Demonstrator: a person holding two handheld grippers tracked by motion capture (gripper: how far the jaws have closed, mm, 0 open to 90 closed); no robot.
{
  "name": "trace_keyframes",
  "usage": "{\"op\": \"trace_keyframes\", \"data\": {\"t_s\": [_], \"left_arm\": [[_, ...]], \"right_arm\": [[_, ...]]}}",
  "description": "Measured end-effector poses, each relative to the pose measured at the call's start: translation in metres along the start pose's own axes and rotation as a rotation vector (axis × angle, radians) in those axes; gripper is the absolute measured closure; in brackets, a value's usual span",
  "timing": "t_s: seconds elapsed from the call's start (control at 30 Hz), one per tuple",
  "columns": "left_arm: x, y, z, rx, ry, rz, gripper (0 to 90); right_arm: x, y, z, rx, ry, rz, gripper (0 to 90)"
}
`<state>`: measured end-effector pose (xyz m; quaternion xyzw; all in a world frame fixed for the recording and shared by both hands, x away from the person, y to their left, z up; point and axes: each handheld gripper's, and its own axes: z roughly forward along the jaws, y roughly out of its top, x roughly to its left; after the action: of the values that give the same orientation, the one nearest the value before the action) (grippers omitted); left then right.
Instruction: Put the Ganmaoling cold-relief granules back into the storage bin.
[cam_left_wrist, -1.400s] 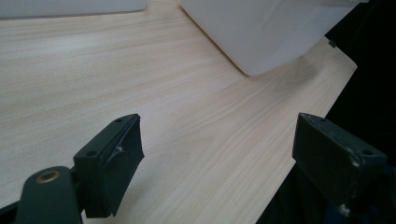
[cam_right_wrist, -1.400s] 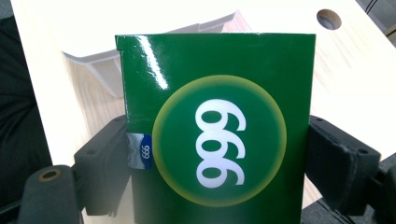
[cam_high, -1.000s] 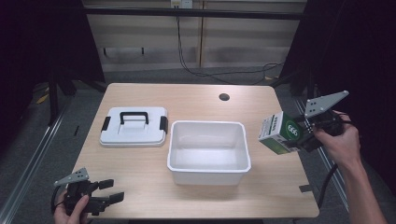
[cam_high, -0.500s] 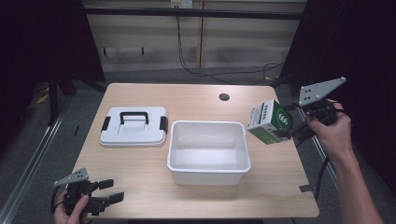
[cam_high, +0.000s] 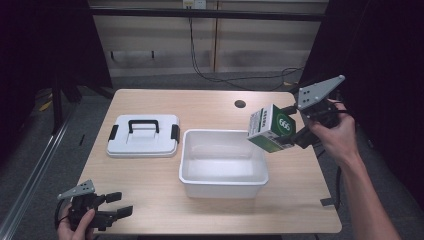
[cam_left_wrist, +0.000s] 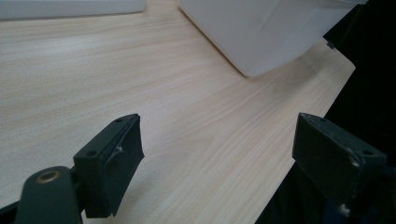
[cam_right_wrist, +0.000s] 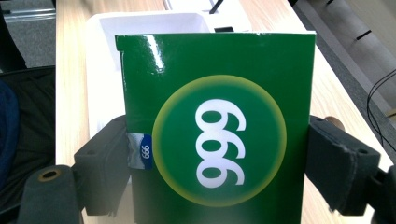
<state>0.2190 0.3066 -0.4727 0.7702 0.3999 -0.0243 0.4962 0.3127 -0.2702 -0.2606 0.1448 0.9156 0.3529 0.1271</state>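
Right gripper (cam_high: 295, 132) clamped on a green box (cam_high: 272, 128), jaws pressed against its two sides; the right gripper view has the box face (cam_right_wrist: 217, 135) square on (a yellow-ringed circle with white "999" on it). Box held in the air, tilted, over the right rim of the open white bin (cam_high: 222, 182). Bin sits mid-desk (cam_high: 165, 192). White lid (cam_high: 144, 135) with black handle and clips lies flat just left of the bin, apart from it.

Left gripper (cam_high: 116, 207) low at the desk's near left corner, jaws spread wide, nothing between them; its own view shows bare wood and a corner of the bin (cam_left_wrist: 261, 32) beyond.
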Motion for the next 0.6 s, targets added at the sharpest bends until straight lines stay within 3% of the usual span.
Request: {"op": "trace_keyframes", "data": {"t_s": [0.4,0.43,0.6], "left_arm": [[0.0,0.0,0.001,-0.002,0.0,-0.005,16.1],[0.0,0.0,0.0,0.0,-0.001,-0.003,16.0],[0.0,0.0,0.0,-0.001,0.001,0.0,16.1]], "right_arm": [[0.0,0.016,0.029,0.093,0.057,-0.034,16.2],[0.001,0.018,0.037,0.126,0.071,-0.042,16.2],[0.004,0.022,0.054,0.194,0.104,-0.072,16.2]]}}
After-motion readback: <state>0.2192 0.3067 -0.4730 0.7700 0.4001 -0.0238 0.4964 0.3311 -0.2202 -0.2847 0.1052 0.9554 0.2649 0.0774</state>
